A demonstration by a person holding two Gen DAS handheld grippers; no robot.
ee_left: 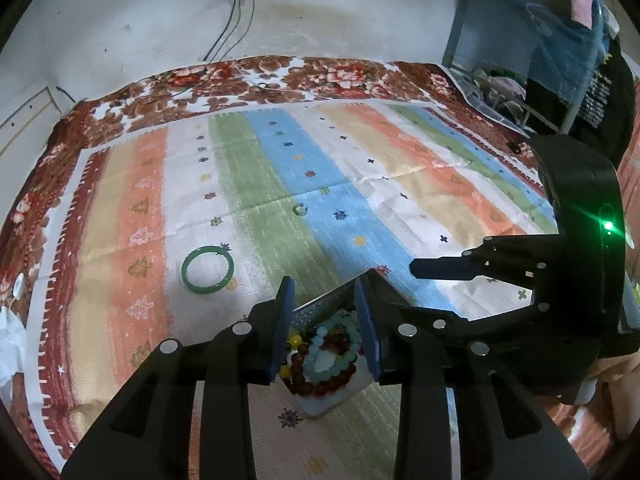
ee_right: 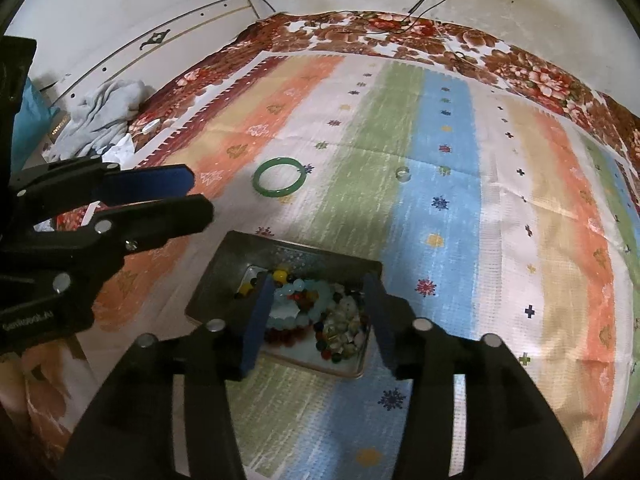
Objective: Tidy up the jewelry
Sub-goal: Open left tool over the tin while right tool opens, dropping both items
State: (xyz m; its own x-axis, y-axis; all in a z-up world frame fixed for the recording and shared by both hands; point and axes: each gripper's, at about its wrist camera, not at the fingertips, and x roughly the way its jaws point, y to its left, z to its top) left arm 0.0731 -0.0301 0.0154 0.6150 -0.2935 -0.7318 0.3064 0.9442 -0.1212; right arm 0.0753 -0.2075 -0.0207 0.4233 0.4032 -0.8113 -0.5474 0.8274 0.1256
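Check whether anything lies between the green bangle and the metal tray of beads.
Nothing visible does. The green bangle lies alone on the striped cloth, with only bare cloth between it and the metal tray. The small clear ring sits off to one side, out of that path.

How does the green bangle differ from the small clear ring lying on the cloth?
The green bangle is opaque green and clearly larger; the small clear ring is pale, see-through and much smaller. The bangle lies on a white stripe, the ring where green meets blue. Both lie flat on the striped cloth, outside the tray.

Bead bracelets (ee_right: 298,312) in tray (ee_right: 224,276) on cloth (ee_right: 500,240); bangle (ee_right: 278,178) beyond, ring (ee_right: 403,174) rightward.
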